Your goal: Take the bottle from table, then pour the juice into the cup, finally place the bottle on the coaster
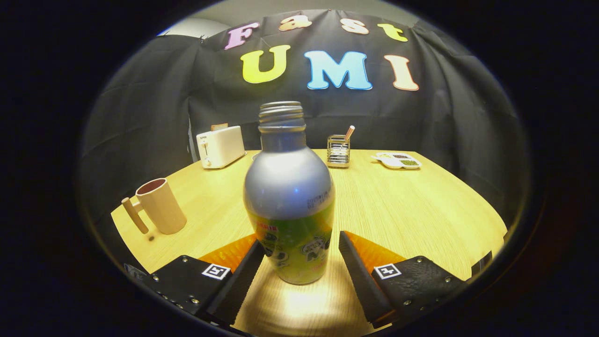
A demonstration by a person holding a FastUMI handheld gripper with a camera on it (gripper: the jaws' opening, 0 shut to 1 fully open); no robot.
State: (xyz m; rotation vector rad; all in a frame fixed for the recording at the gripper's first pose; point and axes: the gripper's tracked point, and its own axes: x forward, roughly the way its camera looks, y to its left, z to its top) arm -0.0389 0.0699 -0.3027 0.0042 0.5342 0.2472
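A silver bottle point(290, 187) with a green label and an open threaded neck stands upright on the wooden table point(412, 210). It is between the fingers of my gripper point(299, 243), which is open. The left finger point(248, 271) sits right against the bottle's lower side, while the right finger point(355, 267) shows a small gap from it. A beige cup point(161, 206) with a stick-like handle stands upright on the table to the left, beyond the left finger. I cannot see into it.
At the table's far side stand a white toaster point(220, 146), a wire holder point(338, 150) with a stick in it, and a white divided plate point(398, 160) with food. Bare wood lies to the right of the bottle.
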